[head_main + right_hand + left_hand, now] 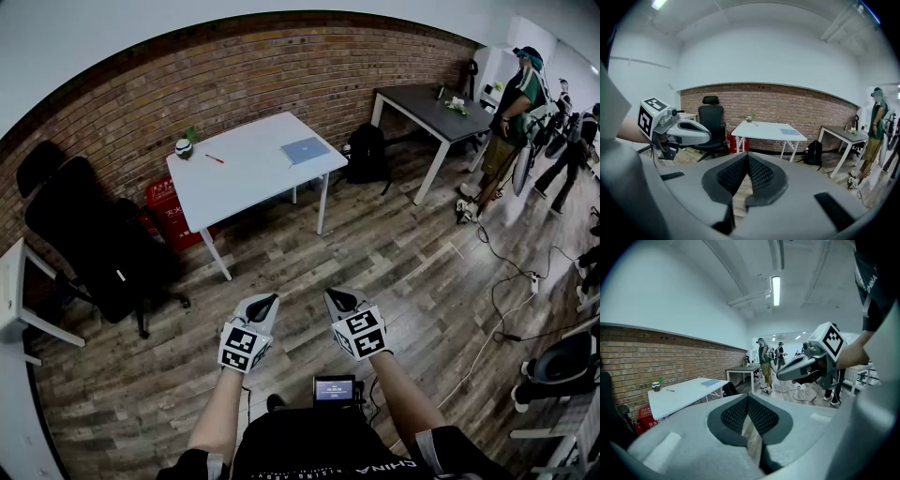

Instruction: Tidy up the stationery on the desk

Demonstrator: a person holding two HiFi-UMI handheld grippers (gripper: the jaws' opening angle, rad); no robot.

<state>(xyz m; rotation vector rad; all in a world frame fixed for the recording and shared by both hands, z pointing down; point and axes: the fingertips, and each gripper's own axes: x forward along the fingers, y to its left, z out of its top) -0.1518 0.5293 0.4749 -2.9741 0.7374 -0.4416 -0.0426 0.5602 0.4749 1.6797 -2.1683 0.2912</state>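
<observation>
A black office chair (94,234) stands at the far left against the brick wall, with red crates (172,208) on the floor between it and the white desk (246,178). At the desk's left corner, nearest the wall, sits a small round pot (184,147) with something green in it. A red pen (215,158) lies just to its right, apart from it, on the bare worktop. A blue notebook (306,150) lies flat near the desk's right-hand end, well apart from the pen. Right of the desk a black backpack (367,153) sits on the floor, then a dark table (431,111) stands further right, with a person (514,117) beside its far end. In the foreground, the left gripper (267,303) and the right gripper (339,300) are held side by side over the wooden floor, near one another but not touching. Both are well short of the desk and point towards it. Each gripper's own view shows its jaws clenched together, tip against tip, with nothing caught between them. A small screen (335,389) shows at the person's waist, below the two grippers.
</observation>
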